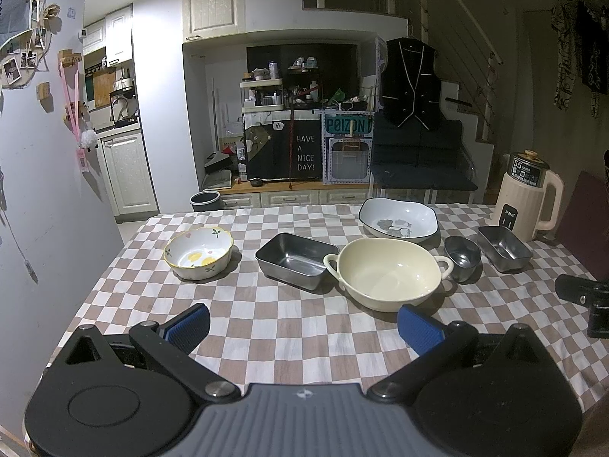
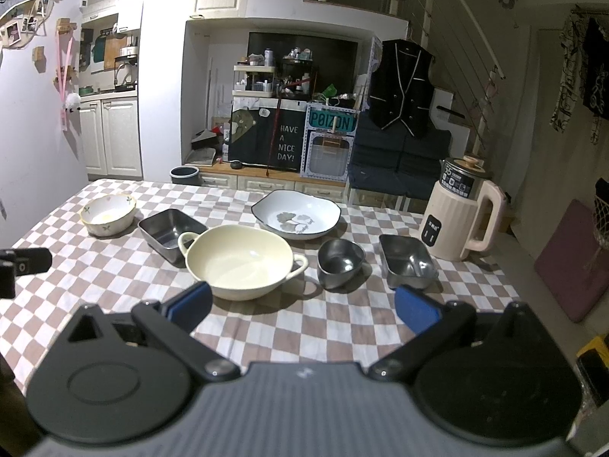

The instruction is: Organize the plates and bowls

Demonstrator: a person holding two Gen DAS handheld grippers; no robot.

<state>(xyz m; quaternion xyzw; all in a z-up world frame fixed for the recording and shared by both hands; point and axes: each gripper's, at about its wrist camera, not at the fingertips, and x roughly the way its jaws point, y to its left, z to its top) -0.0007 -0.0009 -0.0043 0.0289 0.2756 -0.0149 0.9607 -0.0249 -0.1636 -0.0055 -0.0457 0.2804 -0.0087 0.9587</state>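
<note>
- Left gripper [image 1: 303,323] spread wide, holding nothing, above the checked cloth [image 1: 289,342].
- Right gripper [image 2: 303,306] likewise spread and empty; its far pad overlaps the small tin [image 2: 407,261].
- Cream bowl [image 2: 239,261] sits mid-table, hiding part of the large tin [image 2: 169,230].
- Flower bowl [image 1: 198,253] stands apart at left; leaf plate [image 1: 397,221] behind (pattern hard to read).
- Steel cup [image 2: 340,262] is just beside the cream bowl's handle.
- Kettle [image 2: 462,215] at the far right.

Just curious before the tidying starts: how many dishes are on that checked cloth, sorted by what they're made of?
Ceramic: 3 — flower-painted bowl, cream two-handled bowl, white leaf-print dish.
Steel: 3 — large steel tray, small steel tray, round steel cup.
Total: 6.
</note>
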